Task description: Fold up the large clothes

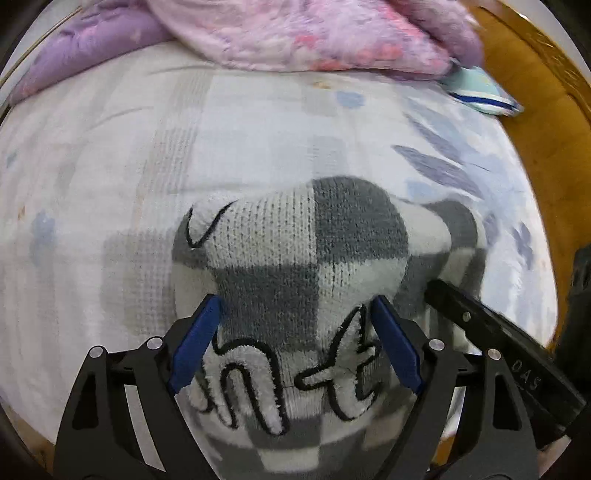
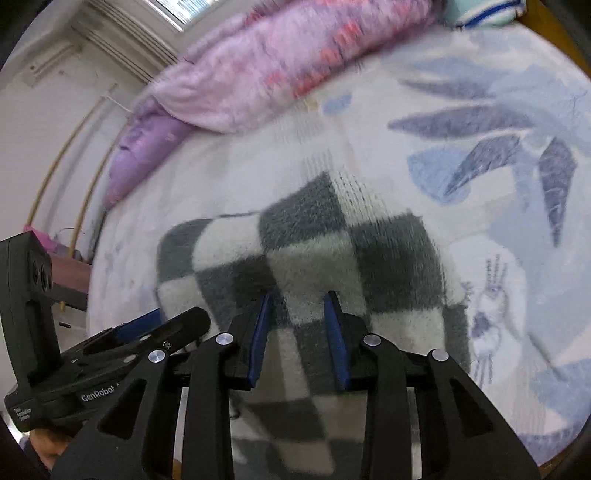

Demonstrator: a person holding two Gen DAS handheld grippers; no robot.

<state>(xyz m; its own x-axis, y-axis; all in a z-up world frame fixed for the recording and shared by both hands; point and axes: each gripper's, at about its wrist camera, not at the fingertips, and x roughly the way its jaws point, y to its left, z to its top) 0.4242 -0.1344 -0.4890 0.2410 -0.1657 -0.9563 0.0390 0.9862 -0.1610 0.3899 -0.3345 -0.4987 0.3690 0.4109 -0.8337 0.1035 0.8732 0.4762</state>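
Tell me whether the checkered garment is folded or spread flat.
Folded: the checkered garment sits as a rounded, bunched bundle on the bedsheet, not spread flat.

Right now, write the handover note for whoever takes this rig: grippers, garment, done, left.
Left gripper: jaws wide, bunched checkered garment between the blue pads; whether they press it I cannot tell.
Right gripper: jaws narrow, over the same garment; grip unclear through blur.
Garment: grey-and-white checked fleece with black outlined lettering, heaped in a lump on the floral bedsheet. Pink blanket piled at the far edge, clear of it.
Done: garment gathered, no neat fold visible.
Left: spread it flat, fold, smooth.
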